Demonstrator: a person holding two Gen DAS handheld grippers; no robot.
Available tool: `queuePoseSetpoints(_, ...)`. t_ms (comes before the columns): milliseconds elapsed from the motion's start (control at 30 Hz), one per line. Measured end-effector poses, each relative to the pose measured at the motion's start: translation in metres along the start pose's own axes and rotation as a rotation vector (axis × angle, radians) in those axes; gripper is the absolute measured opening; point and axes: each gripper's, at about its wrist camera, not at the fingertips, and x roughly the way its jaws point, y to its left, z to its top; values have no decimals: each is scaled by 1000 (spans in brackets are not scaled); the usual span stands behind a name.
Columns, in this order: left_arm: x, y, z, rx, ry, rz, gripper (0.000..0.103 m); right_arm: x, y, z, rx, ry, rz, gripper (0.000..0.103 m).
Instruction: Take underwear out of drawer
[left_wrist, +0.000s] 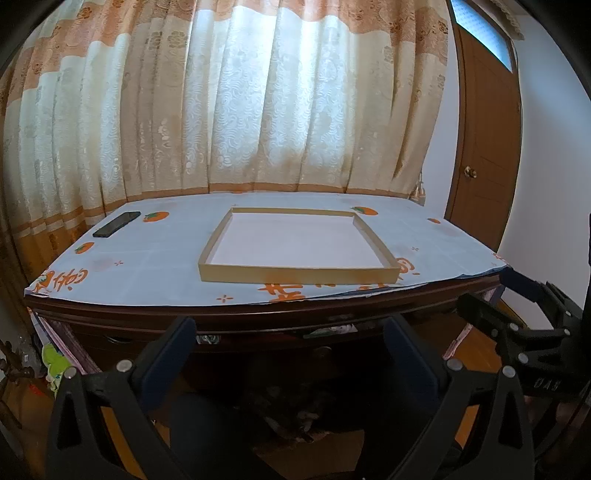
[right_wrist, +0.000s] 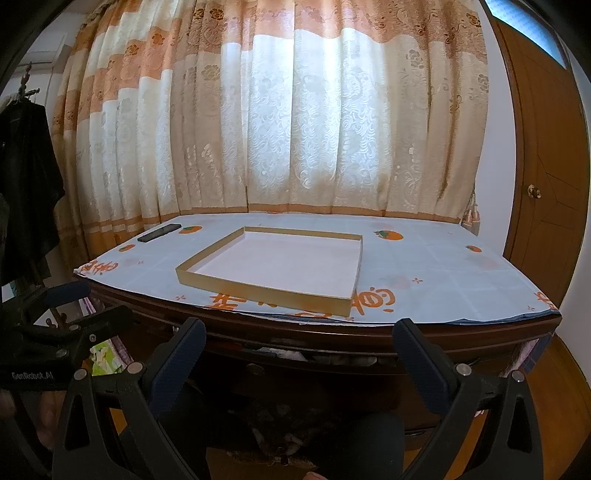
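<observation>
A dark wooden desk (left_wrist: 229, 317) stands before a drawn cream and orange curtain (left_wrist: 229, 110), and everything else is placed against it. Its top is covered by a pale blue cloth (left_wrist: 147, 266) printed with orange fruit, and a shallow gold-rimmed tray (left_wrist: 299, 275) with a white floor lies on the cloth near the middle, its front wall close to the desk's near edge. A black phone (left_wrist: 116, 223) lies flat on the far left part of the desk top, well apart from the tray. Just under the desk's front edge a drawer (right_wrist: 314, 363) stands slightly open, and crumpled pale underwear (right_wrist: 284, 352) shows in the narrow gap; in the left wrist view the same cloth peeks out below the desk's edge, too dim to tell more. The left gripper (left_wrist: 288, 347) hangs in front of the desk, below its top, with its jaws spread wide and nothing between them. The right gripper (right_wrist: 299, 350) hangs likewise before the desk's front, jaws released wide and empty, the drawer gap seen between its fingers (right_wrist: 184, 350). To the right of the desk is a brown wooden door (left_wrist: 484, 147) with a round knob.
</observation>
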Motion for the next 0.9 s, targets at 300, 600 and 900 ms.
queuePoseSetpoints(300, 0, 1, 1, 9, -1, 1, 103, 1, 0, 0, -2, 3, 0, 102)
queuePoseSetpoints(600, -1, 0, 0, 12, -1, 0, 103, 3, 2, -1, -5, 5, -2, 102)
queuePoseSetpoints(900, 0, 0, -1, 10, -2, 2, 103, 3, 3, -2, -8, 5, -3, 102)
